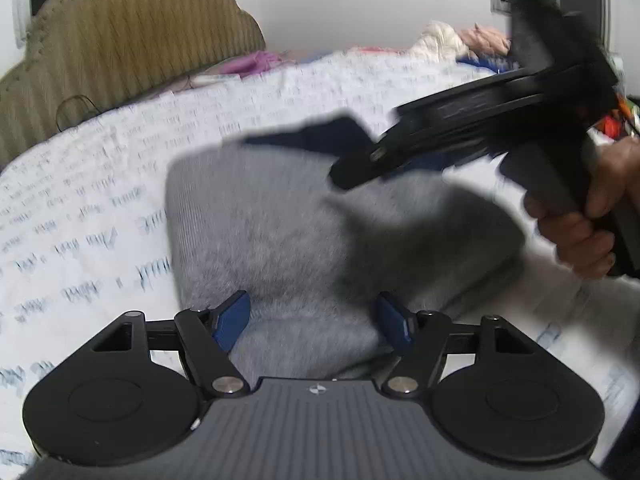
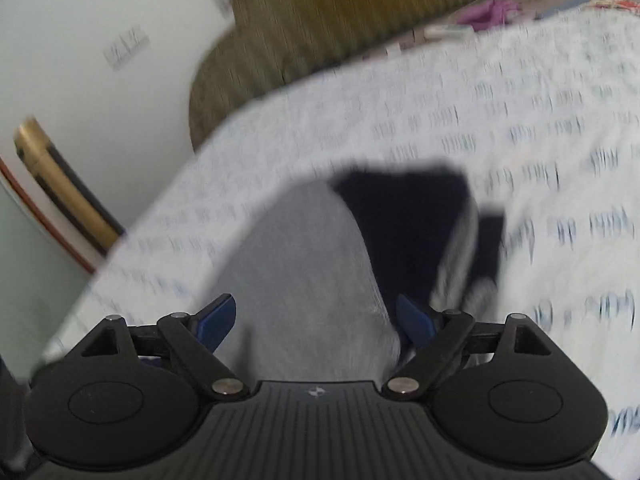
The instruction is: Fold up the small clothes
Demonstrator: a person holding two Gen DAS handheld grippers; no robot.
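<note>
A grey garment (image 1: 280,236), soft, light and floppy, lies on the bed (image 1: 80,208); take it by an edge, you'd judge. Your left claw (image 1: 314,322) and right claw (image 2: 316,320) gape open over it, gripping nothing. Blur hides its hems and dark-blue part (image 2: 416,224).

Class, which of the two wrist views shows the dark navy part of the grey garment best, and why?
The right wrist view: the navy part lies broad and unobstructed beyond the grey garment. In the left wrist view only a navy sliver shows, partly hidden by the right claw's body.
</note>
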